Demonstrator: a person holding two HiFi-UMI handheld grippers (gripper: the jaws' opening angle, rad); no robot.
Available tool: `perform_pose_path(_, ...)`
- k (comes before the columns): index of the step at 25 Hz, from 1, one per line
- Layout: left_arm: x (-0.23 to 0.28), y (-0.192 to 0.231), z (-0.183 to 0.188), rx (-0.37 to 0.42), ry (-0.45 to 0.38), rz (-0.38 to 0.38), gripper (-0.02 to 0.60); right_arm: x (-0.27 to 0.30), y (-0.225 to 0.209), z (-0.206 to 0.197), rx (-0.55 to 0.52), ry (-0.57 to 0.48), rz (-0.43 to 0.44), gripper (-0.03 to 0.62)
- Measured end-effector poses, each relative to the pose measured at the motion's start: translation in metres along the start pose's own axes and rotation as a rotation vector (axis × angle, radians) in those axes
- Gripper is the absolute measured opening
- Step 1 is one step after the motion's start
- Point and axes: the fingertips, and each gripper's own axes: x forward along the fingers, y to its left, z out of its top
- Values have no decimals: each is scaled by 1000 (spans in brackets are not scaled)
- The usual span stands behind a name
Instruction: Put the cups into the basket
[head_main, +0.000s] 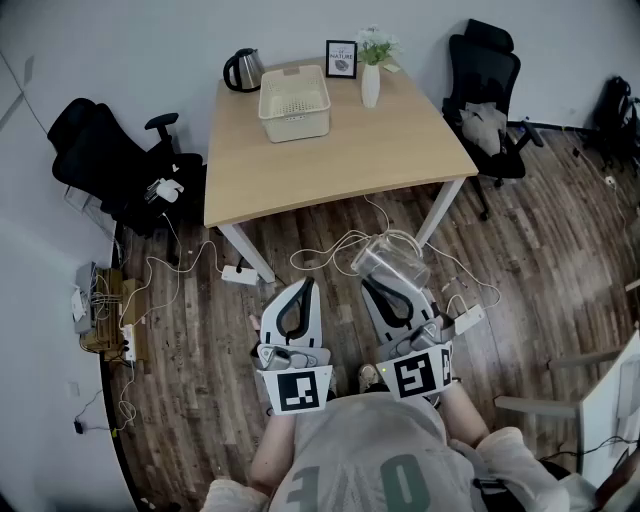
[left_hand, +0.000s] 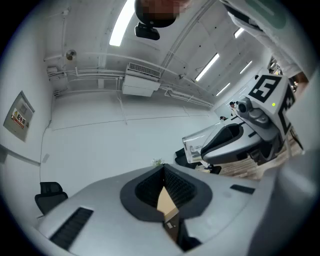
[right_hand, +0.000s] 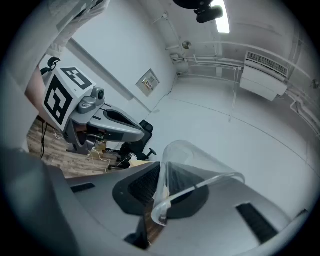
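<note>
Wood-plank floor (head_main: 200, 330) fills the lower part of the head view. At its far edge stands the desk (head_main: 400, 150), well apart from the person, with office chairs (head_main: 110, 160) to either side. Toward the back of the desk sits the cream basket (head_main: 295, 125), upright, mouth up and apparently empty. Both tools are held side by side close to the body, roughly level and pointing toward the desk. The right tongs (right_hand: 161, 172) are clamped on the thin wall of a clear cup (right_hand: 200, 165) at its rim, and the cup juts past their tips toward the desk. The left tongs (left_hand: 163, 170) are closed tip to tip with nothing between them. Step in hand, by judgement: the carry. The cup is gripped and rests on no surface, but it is far from the basket. The next move calls for an advance to the desk edge and a reach over the basket's rim. The cup should then be brought low inside the basket and only then released. Thin plastic held by one wall may flex or swing, so a steady wrist is advisable. No other cup shows in any view.
</note>
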Motion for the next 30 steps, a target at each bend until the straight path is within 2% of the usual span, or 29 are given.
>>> perform_pose_path(17,23,-20,-2,34,25,-5,8,3,-20,-22,25,-30,18,21)
perform_pose_path(30,50,-34,-6,32,61,25,9,11,-47,-51,2,-24,78,21)
